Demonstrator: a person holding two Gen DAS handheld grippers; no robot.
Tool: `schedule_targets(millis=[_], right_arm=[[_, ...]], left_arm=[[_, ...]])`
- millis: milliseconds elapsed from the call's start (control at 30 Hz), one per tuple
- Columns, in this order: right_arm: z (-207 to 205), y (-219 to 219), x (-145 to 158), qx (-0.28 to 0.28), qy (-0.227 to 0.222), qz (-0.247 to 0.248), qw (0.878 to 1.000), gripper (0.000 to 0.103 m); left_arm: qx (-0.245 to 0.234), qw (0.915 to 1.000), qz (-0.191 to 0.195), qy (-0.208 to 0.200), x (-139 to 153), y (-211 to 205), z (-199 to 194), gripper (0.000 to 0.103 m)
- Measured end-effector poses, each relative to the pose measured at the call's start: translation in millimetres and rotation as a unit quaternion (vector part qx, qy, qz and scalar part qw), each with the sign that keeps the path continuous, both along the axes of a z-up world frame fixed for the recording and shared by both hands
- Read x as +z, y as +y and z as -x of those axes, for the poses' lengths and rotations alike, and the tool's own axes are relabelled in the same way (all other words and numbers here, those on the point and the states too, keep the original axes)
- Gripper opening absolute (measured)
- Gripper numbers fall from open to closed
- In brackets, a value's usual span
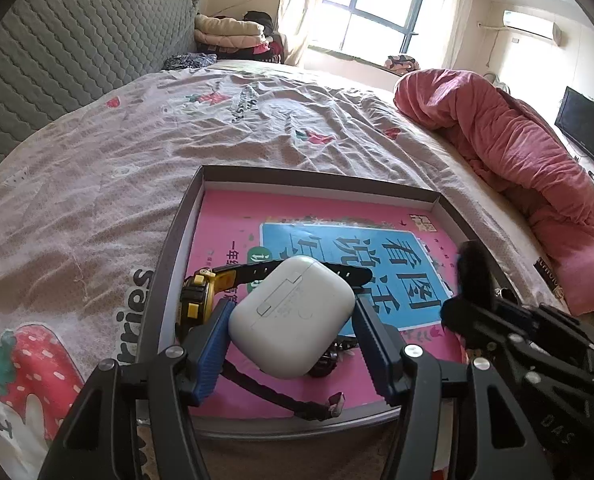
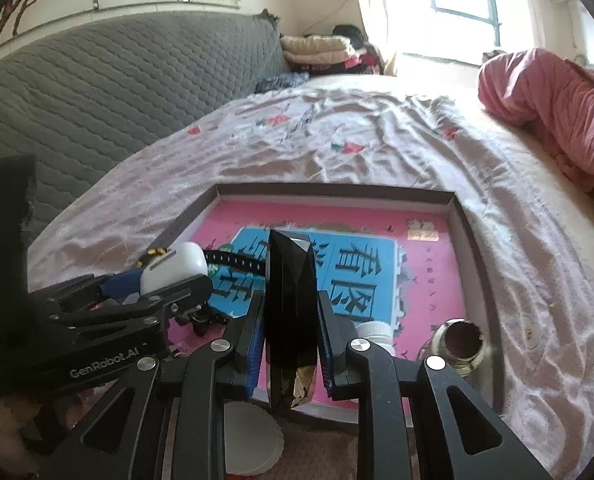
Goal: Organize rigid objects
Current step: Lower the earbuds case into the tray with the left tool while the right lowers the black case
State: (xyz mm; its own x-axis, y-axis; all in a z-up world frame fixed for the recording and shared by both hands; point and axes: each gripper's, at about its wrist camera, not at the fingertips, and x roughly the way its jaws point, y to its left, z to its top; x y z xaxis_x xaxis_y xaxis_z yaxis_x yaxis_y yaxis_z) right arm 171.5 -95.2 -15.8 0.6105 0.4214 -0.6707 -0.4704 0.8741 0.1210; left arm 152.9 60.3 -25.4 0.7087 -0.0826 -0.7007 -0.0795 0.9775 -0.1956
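Note:
A shallow grey tray (image 1: 169,264) lies on the bed with a pink book (image 1: 233,216) flat inside it. My left gripper (image 1: 293,306) is shut on a white earbud case (image 1: 293,316), blue pads pressing both its sides, just above a yellow-and-black watch (image 1: 195,296) and dark straps. In the right wrist view my right gripper (image 2: 291,296) is shut on a tall black faceted piece (image 2: 291,304), upright over the tray's near edge (image 2: 469,232). The left gripper (image 2: 169,276) with the case (image 2: 175,266) sits to its left. The right gripper (image 1: 471,276) shows at the tray's right side.
A white-capped bottle (image 2: 373,330) and a small open-mouthed jar (image 2: 461,344) stand in the tray's near right corner. A white round disc (image 2: 253,440) lies in front of the tray. A red quilt (image 1: 517,152) is bunched on the right, a grey padded headboard (image 1: 69,48) on the left.

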Motion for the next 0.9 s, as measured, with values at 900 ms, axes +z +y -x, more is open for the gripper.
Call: schedule_targets(millis=[900], right_arm=[[-10, 19, -21, 0.043, 0.034, 0.063, 0.996, 0.023]], left_arm=[[-0.005, 1.0, -0.002, 0.006, -2, -1, -2, 0.06]])
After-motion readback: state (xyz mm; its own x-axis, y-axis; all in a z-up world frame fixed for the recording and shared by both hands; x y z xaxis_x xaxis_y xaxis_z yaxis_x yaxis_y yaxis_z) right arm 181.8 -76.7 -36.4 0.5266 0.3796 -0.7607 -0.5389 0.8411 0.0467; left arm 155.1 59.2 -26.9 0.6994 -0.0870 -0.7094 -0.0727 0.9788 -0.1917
